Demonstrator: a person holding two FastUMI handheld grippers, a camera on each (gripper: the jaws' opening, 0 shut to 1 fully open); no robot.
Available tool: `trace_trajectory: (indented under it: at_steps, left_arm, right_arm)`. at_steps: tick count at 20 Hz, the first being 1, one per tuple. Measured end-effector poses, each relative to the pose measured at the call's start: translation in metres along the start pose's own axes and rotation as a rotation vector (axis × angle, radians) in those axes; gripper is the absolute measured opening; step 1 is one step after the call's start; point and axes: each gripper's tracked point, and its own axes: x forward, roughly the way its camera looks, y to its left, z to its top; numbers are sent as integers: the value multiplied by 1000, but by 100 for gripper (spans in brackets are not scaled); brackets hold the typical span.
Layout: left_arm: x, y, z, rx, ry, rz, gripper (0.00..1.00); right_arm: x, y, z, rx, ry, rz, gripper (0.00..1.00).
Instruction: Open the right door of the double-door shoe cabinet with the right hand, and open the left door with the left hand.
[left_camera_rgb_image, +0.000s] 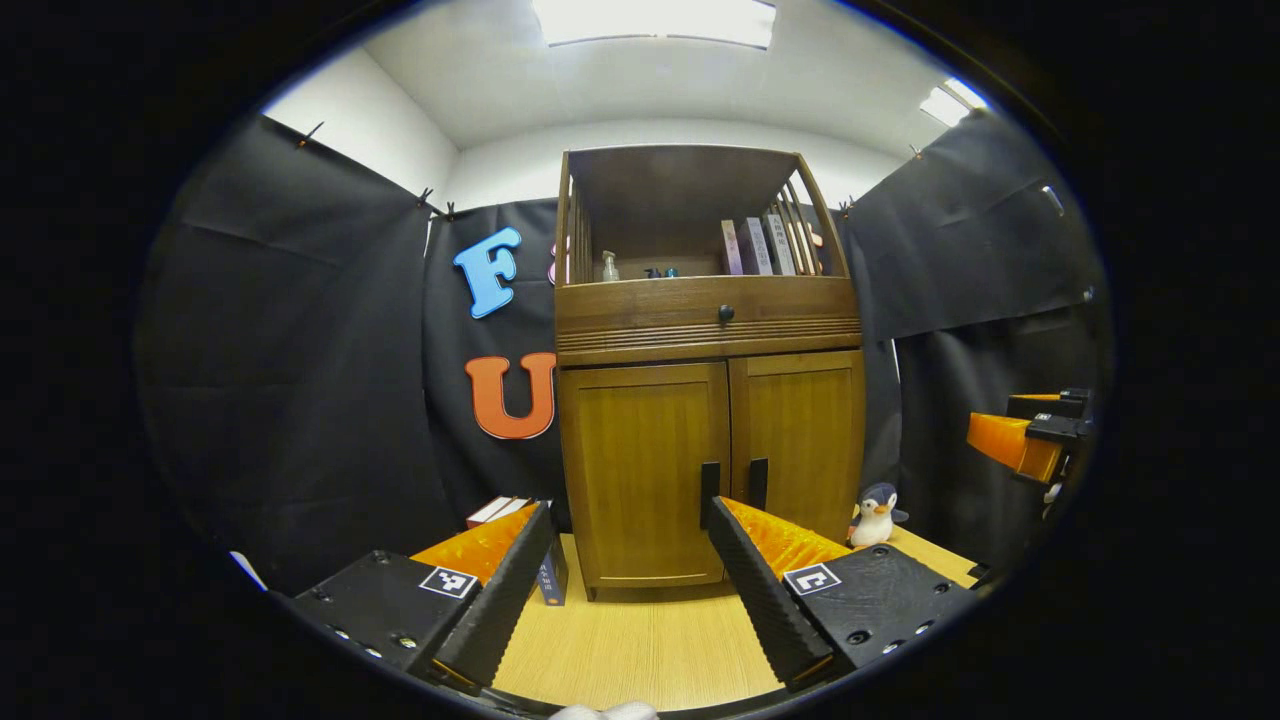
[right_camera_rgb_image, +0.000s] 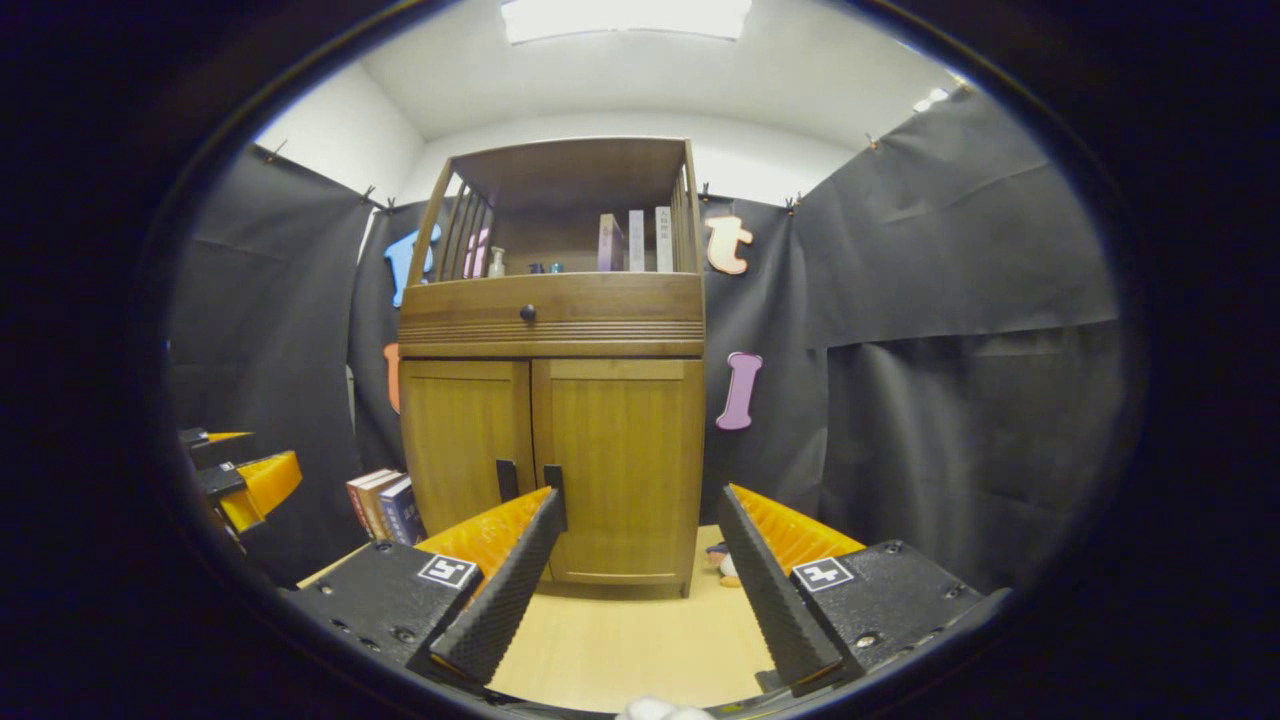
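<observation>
**Inspector:** Two doors, both closed. The brown wooden double-door shoe cabinet (left_camera_rgb_image: 710, 440) stands on the pale wood-grain floor (left_camera_rgb_image: 640, 640) against the booth's black cloth wall. Its flat-panelled right door (right_camera_rgb_image: 620, 470) and left door (left_camera_rgb_image: 645, 470) sit flush, each with a slim dark vertical handle, the right handle (right_camera_rgb_image: 552, 485) and left handle (left_camera_rgb_image: 709, 482), side by side at the centre seam, low on the doors.

**Assessor:** Handling?

**Inspector:** Rigid hinged panels, in my judgement light to swing and not fragile. The wood faces offer no purchase; the handles are the only sensible hold. They are narrow and close together, so a finger could foul the neighbouring one. Pull outward along the hinge arc, not straight back.

**Assessor:** Grippers?

**Inspector:** The left gripper (left_camera_rgb_image: 630, 560) is level, facing the cabinet front, fingers spread wide with nothing between them, well short of the doors. The right gripper (right_camera_rgb_image: 640, 545) is likewise spread and empty, facing the cabinet from its right side, also short of it.

**Assessor:** Surroundings?

**Inspector:** A small penguin toy (left_camera_rgb_image: 877, 514) stands just right of the cabinet; upright books (right_camera_rgb_image: 385, 503) stand to its left. Either door may swing near them.
</observation>
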Motion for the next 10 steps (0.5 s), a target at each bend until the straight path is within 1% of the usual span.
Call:
trace_trajectory:
  at_steps: [1, 2, 3, 6, 10]
  left_arm:
    - [0, 0, 0, 0, 2, -3, 95]
    - [0, -1, 0, -2, 3, -6, 100]
    - [0, -1, 0, -6, 4, -9, 95]
    - [1, -2, -2, -19, 8, -10, 95]
    - [-3, 2, -1, -9, 2, -6, 95]
  right_arm:
    - [-1, 1, 1, -4, -1, -1, 100]
    - [-1, 2, 2, -7, -5, -2, 100]
    - [-1, 2, 3, -9, -5, -3, 100]
    - [-1, 4, 1, -15, -2, -5, 100]
    - [4, 5, -5, -32, 7, -21, 100]
